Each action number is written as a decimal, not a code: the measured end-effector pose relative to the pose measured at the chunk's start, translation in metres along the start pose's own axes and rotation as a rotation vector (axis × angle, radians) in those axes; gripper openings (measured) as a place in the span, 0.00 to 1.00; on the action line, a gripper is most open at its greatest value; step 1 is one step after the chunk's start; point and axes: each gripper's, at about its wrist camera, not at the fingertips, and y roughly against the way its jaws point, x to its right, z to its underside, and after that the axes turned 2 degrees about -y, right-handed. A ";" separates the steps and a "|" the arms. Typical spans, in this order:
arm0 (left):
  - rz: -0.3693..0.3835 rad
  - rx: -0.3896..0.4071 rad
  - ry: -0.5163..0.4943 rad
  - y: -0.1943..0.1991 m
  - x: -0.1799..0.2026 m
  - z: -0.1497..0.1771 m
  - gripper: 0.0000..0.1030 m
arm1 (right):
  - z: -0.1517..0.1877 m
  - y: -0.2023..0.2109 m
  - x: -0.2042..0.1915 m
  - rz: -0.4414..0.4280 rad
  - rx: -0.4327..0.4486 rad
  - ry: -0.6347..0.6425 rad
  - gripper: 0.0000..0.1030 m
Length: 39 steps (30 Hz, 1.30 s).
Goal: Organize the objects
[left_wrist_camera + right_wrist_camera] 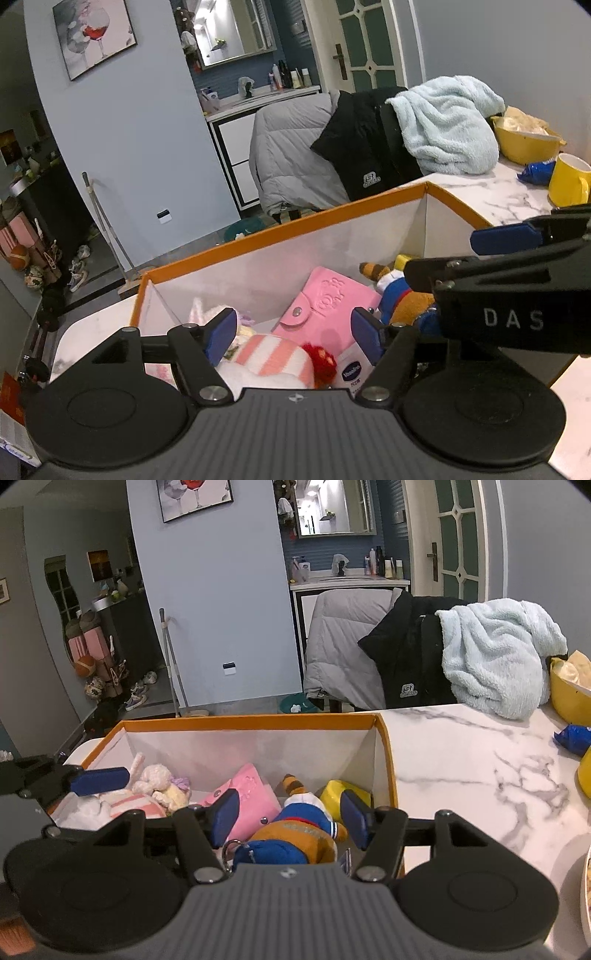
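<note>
Landmark: one orange-rimmed box [255,723] with white inner walls, on a marble-patterned table [461,760].

Surroundings, taken from the box: beyond its far wall, one chair draped with a grey quilted coat [343,635] and a black jacket [402,653]; to the right of those, one pale blue fleece blanket [495,657] heaped on the table edge. Further right of the box stand one yellow bowl [524,144], one yellow mug [569,181] and one blue wrapper [535,173] between them. The box's near wall lies under both tools and is hidden.

Contents of the box: one pink snap-button wallet [325,310] near the middle; one plush in blue and orange with a striped tail [299,823] to its right; one yellow item [343,794] in the far right corner, partly hidden; one small cream plush [162,782] at the far left; one pink-and-white striped soft toy with a red pompom [280,358] at the near left; one Vaseline tube [351,373] beside it.

Left gripper [293,334]: jaws wide apart, gripping nothing; striped toy and tube lie below the gap.

Right gripper [290,816]: jaws parted, gripping nothing; the blue-and-orange plush lies loose between and beneath them.
</note>
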 end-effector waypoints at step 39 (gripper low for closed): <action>0.149 0.128 0.267 0.143 -0.033 0.042 0.90 | 0.034 0.188 -0.080 -0.067 0.162 0.046 0.99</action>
